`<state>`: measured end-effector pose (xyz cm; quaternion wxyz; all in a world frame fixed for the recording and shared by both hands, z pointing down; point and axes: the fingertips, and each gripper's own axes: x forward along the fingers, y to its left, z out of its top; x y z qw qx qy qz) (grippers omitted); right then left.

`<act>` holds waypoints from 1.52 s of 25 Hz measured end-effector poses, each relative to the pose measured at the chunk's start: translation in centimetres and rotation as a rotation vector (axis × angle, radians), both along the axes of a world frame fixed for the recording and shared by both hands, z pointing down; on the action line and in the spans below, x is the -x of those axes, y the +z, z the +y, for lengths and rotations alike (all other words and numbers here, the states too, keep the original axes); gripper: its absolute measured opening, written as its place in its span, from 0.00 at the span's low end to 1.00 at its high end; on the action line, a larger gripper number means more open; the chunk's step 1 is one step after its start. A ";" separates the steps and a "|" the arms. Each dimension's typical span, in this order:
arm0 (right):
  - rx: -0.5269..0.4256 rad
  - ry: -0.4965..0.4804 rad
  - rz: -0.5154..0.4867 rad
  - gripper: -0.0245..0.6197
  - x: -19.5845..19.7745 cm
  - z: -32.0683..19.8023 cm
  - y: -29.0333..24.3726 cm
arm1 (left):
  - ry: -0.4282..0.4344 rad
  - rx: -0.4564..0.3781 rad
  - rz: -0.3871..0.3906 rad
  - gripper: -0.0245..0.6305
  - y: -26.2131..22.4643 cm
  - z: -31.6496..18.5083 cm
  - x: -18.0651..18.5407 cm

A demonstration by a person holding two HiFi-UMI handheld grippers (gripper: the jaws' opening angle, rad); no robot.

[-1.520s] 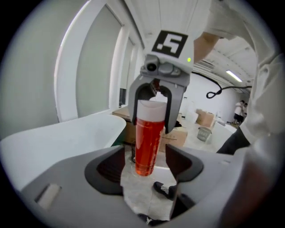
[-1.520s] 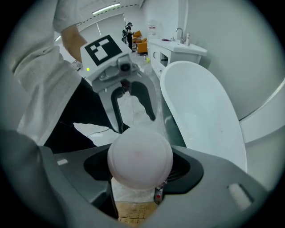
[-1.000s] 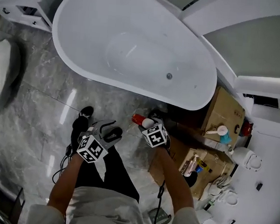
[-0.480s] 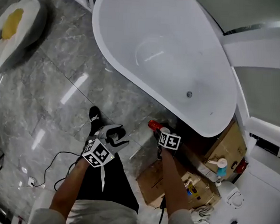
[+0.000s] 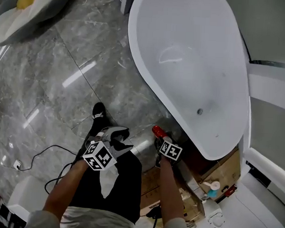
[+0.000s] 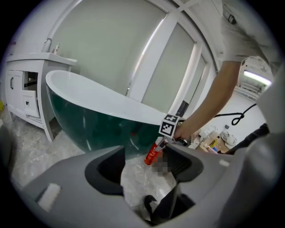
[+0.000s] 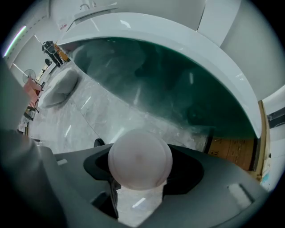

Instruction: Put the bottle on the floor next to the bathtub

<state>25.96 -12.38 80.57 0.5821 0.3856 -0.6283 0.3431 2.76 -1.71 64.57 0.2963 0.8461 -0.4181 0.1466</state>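
Now, your right tool (image 5: 161,141) clamps the red bottle (image 5: 156,131) at lower centre of the head view, just beside the bathtub (image 5: 194,56), while your left tool (image 5: 119,139) gapes wide and empty.

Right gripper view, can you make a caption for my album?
Right gripper grips the bottle, white end facing the camera, beside the bathtub.

**Bright, even light with fisheye edges**

Streaks of white glare lie on the glossy floor (image 5: 64,48) ahead of the left gripper (image 5: 116,136). Both gripper views bend strongly and go black at their corners. Between the jaws of the right gripper (image 7: 140,171), the pale cap of the bottle (image 7: 140,156) is soft and out of focus.
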 end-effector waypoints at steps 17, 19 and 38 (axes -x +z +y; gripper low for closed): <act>0.019 -0.109 -0.029 0.48 4.0 -2.9 7.6 | -0.265 0.034 0.016 0.55 5.5 -1.4 -2.2; 0.013 -0.122 -0.029 0.48 4.4 -3.3 8.8 | -0.290 0.030 0.014 0.55 6.1 -1.6 -2.0; -0.024 -0.260 -0.025 0.47 7.9 -5.7 19.7 | -0.416 -0.021 -0.043 0.55 14.1 -2.0 -0.1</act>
